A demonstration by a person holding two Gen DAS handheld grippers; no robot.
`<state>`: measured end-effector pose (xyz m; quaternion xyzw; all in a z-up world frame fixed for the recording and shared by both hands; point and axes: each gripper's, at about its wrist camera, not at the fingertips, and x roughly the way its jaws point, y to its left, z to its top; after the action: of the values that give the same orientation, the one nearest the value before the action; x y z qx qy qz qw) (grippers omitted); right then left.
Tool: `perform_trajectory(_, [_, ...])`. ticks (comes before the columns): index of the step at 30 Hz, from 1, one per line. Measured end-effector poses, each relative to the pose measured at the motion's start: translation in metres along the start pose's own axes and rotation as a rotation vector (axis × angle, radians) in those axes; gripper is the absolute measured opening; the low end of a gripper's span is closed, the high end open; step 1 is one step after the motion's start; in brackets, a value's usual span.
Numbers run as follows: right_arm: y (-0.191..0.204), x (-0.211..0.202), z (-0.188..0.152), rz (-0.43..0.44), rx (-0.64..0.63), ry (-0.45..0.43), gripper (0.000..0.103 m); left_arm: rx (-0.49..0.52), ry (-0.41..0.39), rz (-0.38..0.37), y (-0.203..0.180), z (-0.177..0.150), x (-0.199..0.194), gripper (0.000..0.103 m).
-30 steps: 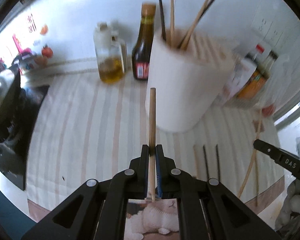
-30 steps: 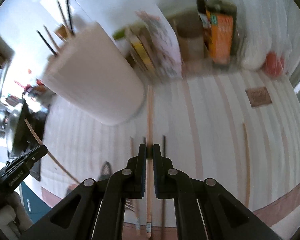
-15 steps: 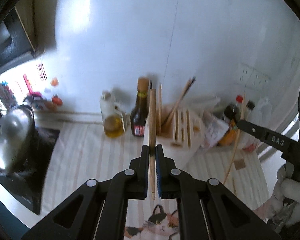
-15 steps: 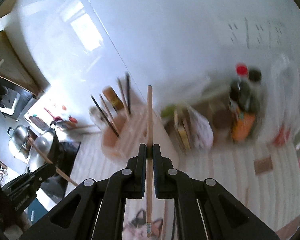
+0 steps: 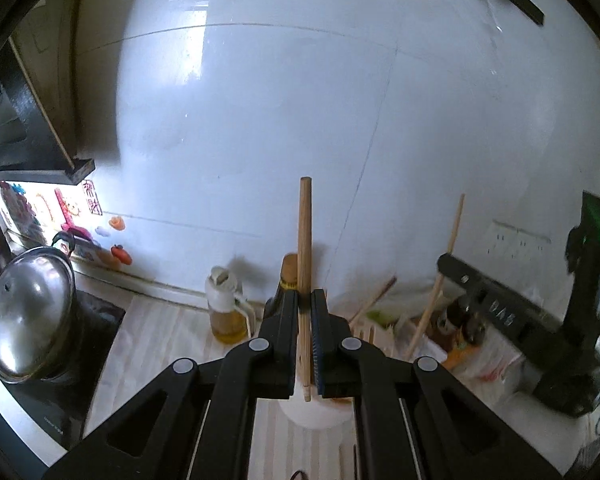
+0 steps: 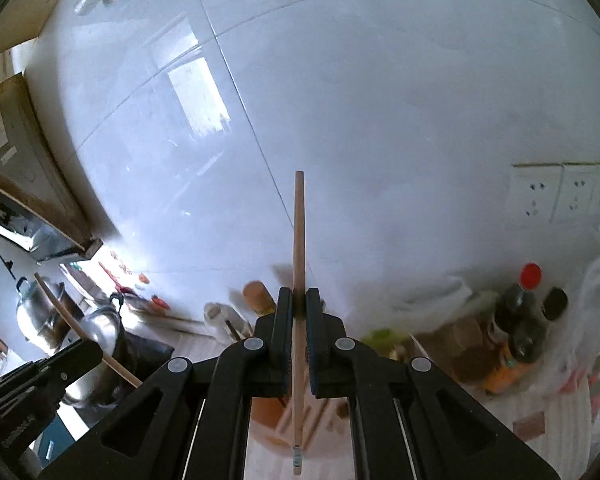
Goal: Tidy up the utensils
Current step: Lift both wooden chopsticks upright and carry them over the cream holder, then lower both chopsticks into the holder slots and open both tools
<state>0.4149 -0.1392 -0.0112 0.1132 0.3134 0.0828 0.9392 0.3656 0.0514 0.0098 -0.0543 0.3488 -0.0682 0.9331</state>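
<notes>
My left gripper [image 5: 305,300] is shut on a wooden chopstick [image 5: 305,232] that stands upright in front of the white wall. Just below its jaws sits the white utensil holder [image 5: 312,414], with other chopsticks [image 5: 374,298] leaning out of it. In the right wrist view my right gripper [image 6: 299,300] is shut on a second wooden chopstick [image 6: 299,236], also upright, above the blurred slatted top of the holder [image 6: 320,416]. Each gripper shows in the other's view: the right gripper [image 5: 496,312] at the right, the left gripper [image 6: 48,376] at the lower left.
An oil bottle [image 5: 226,312] and a dark sauce bottle [image 5: 286,276] stand behind the holder by the wall. A steel pot with a lid [image 5: 28,312] sits on a black stove at the left. Bottles and bags [image 6: 520,328] crowd the right side under wall sockets [image 6: 564,192].
Both grippers have risen from the striped counter with their chopsticks and tilted up towards the wall. The holder has dropped from the upper middle of each view to just under the jaws.
</notes>
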Motion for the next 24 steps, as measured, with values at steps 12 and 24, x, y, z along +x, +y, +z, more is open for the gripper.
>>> perform_trajectory(12, [-0.005,0.051,0.005,0.064,0.035,-0.07,0.006,-0.027,0.046,0.032,-0.014,0.011,0.038,0.004])
perform_trajectory(24, [-0.037,0.091,-0.02,0.173,0.088,-0.105,0.006,-0.064,0.122,0.077,-0.013,-0.001,0.083,0.004])
